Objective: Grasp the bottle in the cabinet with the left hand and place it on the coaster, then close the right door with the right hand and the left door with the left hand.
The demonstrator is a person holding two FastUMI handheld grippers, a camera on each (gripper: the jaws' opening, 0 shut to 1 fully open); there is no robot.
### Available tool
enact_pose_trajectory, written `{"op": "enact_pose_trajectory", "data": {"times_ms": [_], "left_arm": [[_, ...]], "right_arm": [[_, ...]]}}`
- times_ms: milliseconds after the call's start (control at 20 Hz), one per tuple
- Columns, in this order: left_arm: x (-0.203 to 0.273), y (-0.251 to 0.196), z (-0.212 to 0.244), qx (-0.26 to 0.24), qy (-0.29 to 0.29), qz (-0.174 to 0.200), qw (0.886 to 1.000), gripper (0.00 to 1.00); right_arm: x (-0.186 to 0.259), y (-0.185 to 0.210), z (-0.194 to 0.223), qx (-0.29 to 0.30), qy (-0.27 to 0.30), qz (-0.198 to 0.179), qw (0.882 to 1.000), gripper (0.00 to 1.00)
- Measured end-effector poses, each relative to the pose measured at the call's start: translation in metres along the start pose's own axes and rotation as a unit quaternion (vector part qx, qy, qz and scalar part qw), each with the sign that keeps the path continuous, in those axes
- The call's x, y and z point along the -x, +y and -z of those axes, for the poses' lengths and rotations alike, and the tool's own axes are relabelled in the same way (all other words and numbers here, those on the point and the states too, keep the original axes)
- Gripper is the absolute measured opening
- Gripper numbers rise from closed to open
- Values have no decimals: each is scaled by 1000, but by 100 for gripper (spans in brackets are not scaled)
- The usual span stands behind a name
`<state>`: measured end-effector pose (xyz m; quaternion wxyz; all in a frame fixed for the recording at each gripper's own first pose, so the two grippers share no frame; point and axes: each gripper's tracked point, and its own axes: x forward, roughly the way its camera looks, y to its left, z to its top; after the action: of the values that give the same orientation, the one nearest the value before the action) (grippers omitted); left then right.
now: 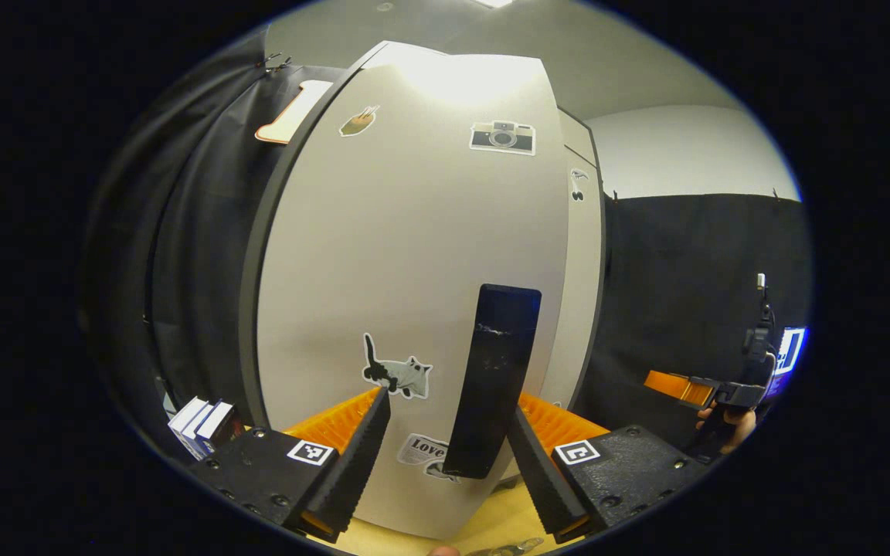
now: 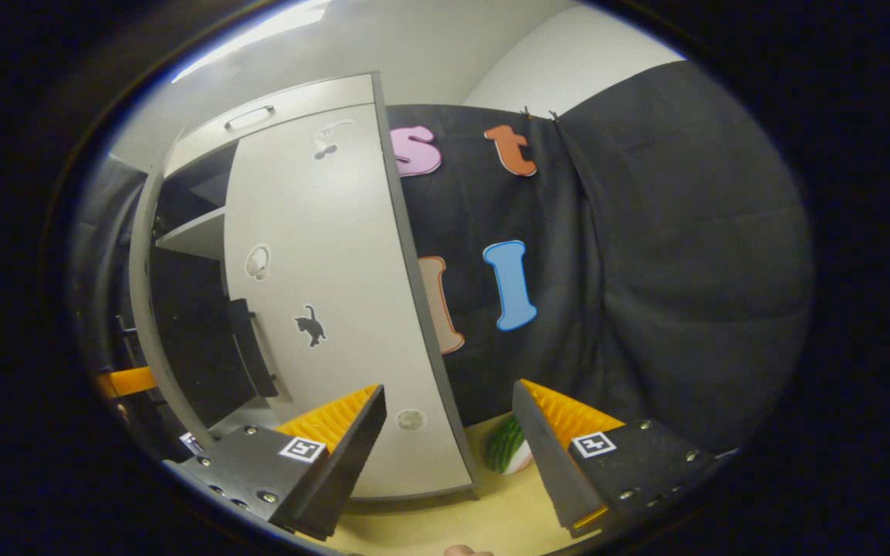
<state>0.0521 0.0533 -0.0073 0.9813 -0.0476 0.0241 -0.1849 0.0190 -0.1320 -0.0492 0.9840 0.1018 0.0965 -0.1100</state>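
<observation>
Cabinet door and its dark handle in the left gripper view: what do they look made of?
Cabinet door: probably painted or laminated board, smooth satin grey, with a soft glare near the top and stickers lying flat. Handle: likely dark plastic or coated metal, matte, with faint scuffs.

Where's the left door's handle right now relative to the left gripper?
In the left gripper view, the dark handle stands upright on the left door, between the open left gripper fingers, right of the cat sticker.

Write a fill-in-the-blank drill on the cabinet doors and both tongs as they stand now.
1. The left tongs are open, with the left door's dark ____ between their fingers.
2. The sticker near the top of the left door shows a ____.
3. In the right gripper view, the right tongs are ____ and hold nothing.
4. The right door carries a black ____ sticker.

Missing words: handle; camera; open; cat
</observation>
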Motion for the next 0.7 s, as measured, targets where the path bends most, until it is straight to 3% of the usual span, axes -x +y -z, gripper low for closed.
{"op": "enact_pose_trajectory", "data": {"times_ms": [300, 700], "left_arm": [[-13, -7, 3, 9, 6, 14, 1000, 90], [-15, -9, 5, -15, 9, 6, 1000, 89]], "right_arm": [[7, -25, -4, 6, -4, 21, 1000, 100], [8, -42, -1, 25, -1, 30, 999, 100]]}}
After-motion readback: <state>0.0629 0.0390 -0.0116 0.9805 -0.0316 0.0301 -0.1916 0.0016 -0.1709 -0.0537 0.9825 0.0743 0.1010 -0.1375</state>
